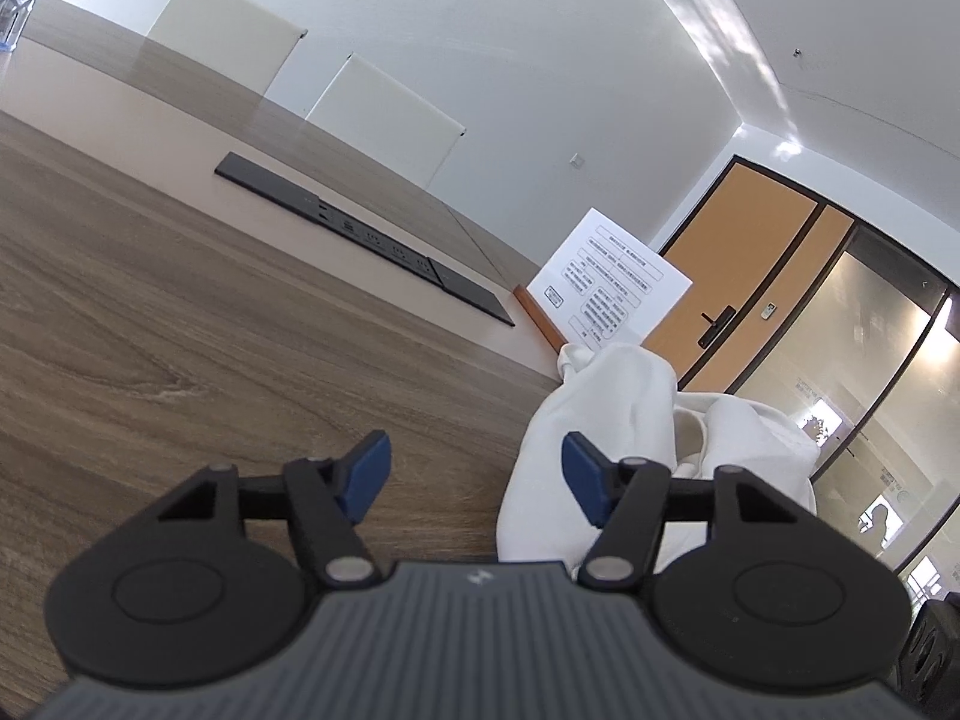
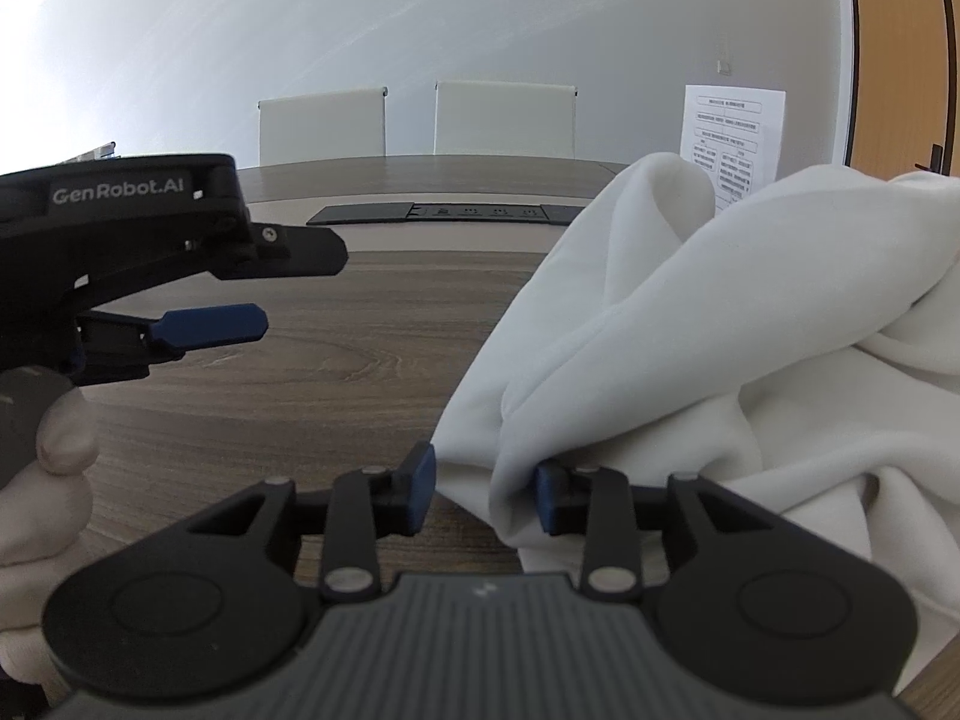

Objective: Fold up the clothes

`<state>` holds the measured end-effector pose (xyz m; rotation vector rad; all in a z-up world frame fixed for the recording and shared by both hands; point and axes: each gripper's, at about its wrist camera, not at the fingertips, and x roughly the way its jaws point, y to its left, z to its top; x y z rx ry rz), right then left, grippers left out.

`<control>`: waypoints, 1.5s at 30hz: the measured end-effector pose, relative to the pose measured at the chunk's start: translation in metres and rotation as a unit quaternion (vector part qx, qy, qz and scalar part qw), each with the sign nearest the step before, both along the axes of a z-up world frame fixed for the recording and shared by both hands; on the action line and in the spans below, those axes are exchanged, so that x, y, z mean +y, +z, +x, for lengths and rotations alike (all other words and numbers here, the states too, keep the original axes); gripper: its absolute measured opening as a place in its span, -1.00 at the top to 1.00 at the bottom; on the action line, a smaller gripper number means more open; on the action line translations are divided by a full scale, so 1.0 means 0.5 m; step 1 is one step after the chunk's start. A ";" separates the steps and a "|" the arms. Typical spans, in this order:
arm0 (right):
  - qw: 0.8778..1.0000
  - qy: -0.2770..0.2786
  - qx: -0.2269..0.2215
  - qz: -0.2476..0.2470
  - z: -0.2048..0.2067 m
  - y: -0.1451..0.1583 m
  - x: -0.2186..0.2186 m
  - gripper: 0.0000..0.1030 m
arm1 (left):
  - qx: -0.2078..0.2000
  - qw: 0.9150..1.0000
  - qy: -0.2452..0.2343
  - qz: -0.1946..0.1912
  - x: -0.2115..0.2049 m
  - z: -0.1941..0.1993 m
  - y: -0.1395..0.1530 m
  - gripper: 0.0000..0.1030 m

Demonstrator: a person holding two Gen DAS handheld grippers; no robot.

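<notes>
A white garment [image 2: 690, 330] lies bunched and heaped on the right side of the wooden table [image 2: 300, 390]. My right gripper [image 2: 486, 492] is shut on a thick fold at its near left edge, and the cloth fills the gap between the blue pads [image 2: 423, 489]. The left gripper [image 2: 306, 288] hovers open to the left, apart from the cloth, held by a gloved hand [image 2: 48, 480]. In the left wrist view the left gripper [image 1: 477, 477] stands wide open just above the table, and the garment [image 1: 612, 408] rises behind its right fingertip. Nothing is gripped between its fingers.
A black socket panel [image 1: 360, 234] is set into the table's middle. Two white chairs [image 2: 504, 120] stand at the far edge. A printed sheet [image 1: 612, 282] on a wooden stand is behind the garment. An orange door [image 1: 744, 276] is at the right.
</notes>
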<state>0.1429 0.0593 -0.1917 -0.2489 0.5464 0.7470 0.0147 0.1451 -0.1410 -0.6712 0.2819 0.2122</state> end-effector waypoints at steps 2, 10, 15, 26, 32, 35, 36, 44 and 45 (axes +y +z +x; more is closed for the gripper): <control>1.000 0.001 -0.005 -0.002 -0.001 -0.001 0.003 0.15 | 0.004 1.000 -0.009 -0.006 0.001 0.003 -0.003 0.16; 1.000 0.004 -0.003 0.001 0.023 0.014 0.001 0.32 | 0.034 0.999 0.000 -0.011 0.007 0.010 -0.014 1.00; 1.000 0.004 0.004 0.029 0.058 0.061 -0.029 0.75 | 0.055 0.998 0.012 -0.016 0.013 0.012 -0.021 1.00; 0.979 -0.031 -0.151 0.132 0.060 0.233 -0.087 0.77 | 0.031 0.999 -0.010 -0.017 0.002 0.004 -0.013 0.45; 0.946 -0.138 -0.231 0.183 0.099 0.298 -0.137 0.81 | 0.024 0.999 -0.037 -0.001 -0.021 0.011 -0.010 0.10; 0.922 -0.262 -0.179 0.220 0.173 0.325 -0.187 0.78 | 0.024 0.999 -0.042 0.015 -0.032 0.015 -0.007 0.05; 0.922 -0.280 -0.144 0.223 0.199 0.325 -0.200 0.77 | 0.023 0.999 -0.043 0.018 -0.034 0.015 -0.006 0.03; 0.918 -0.324 -0.040 0.225 0.259 0.297 -0.224 0.32 | 0.033 0.999 -0.041 0.009 -0.033 0.025 -0.012 -0.13; 0.920 -0.317 -0.044 0.226 0.253 0.297 -0.220 0.17 | 0.035 0.999 -0.040 0.006 -0.031 0.026 -0.014 -0.18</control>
